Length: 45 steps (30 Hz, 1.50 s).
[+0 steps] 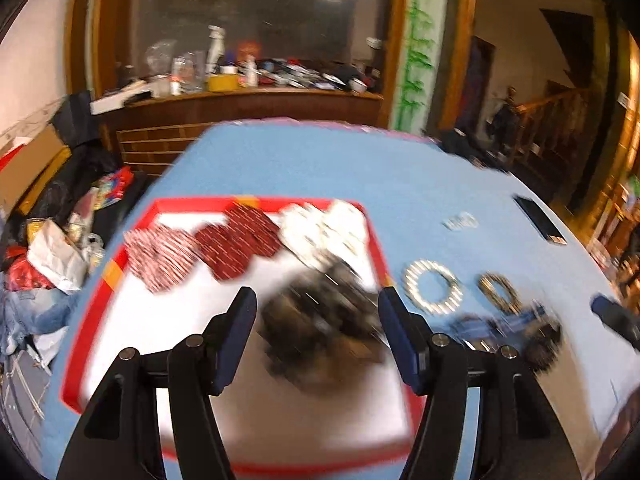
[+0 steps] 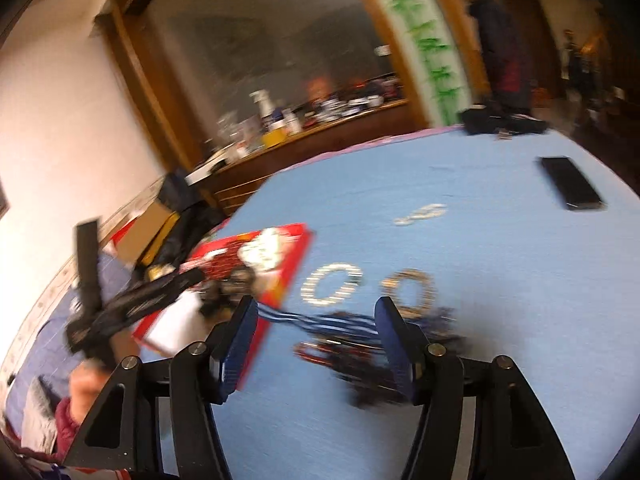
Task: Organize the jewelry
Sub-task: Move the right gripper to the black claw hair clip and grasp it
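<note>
A red-rimmed white tray point(image 1: 120, 264) on the blue tablecloth holds red beaded bracelets point(image 1: 236, 246), white pieces point(image 1: 324, 228) and a blurred dark heap of jewelry point(image 1: 320, 320). My left gripper point(image 1: 318, 312) hovers over that heap, open, gripping nothing. Right of the tray lie a silver bangle point(image 1: 432, 286), a gold-toned bangle point(image 1: 498, 294) and a tangle of blue, red and dark strands point(image 2: 352, 344). My right gripper point(image 2: 316, 316) is open above this tangle, holding nothing. The right wrist view also shows the tray point(image 2: 296, 268), both bangles point(image 2: 332, 284) point(image 2: 408, 288) and the left gripper point(image 2: 132, 304).
A black phone point(image 2: 572, 184) and a small silver piece point(image 2: 420, 212) lie farther back on the cloth. A dark bag point(image 2: 500, 124) sits at the table's far edge, a person point(image 2: 500, 40) behind it. A cluttered wooden sideboard point(image 1: 240, 96) stands beyond; bags are heaped on the floor point(image 1: 52, 256) to the left.
</note>
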Available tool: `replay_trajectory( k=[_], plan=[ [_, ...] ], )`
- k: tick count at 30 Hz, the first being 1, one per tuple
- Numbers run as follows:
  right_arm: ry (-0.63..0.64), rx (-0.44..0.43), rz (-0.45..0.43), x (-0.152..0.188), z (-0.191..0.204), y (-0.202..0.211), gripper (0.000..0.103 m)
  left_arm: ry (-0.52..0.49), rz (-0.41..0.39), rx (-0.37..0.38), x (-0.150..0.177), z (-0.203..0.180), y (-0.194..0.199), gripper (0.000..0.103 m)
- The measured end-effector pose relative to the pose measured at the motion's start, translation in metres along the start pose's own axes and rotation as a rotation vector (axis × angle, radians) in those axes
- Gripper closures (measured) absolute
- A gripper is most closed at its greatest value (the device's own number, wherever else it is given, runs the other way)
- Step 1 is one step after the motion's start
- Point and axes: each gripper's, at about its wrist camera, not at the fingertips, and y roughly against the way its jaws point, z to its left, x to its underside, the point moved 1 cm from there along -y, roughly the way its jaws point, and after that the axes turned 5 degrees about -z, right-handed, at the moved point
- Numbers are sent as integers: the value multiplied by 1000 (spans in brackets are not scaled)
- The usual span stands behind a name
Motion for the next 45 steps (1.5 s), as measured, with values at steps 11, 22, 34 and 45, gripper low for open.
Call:
replay_trajectory(
  k=[11,22,34,45],
  plan=[
    [-62,68,71,29,-40,6,37,-115,58,77,32,-53,8,41],
    [236,79,106,37,9,-2,29,-126,69,92,37,-53,8,41],
    [557,146,218,42,48,-51,27,-113,74,81,39,-44,12,41],
    [531,246,221,36,31,-67,80,-111,80,80,41,-41,11,41]
  ],
)
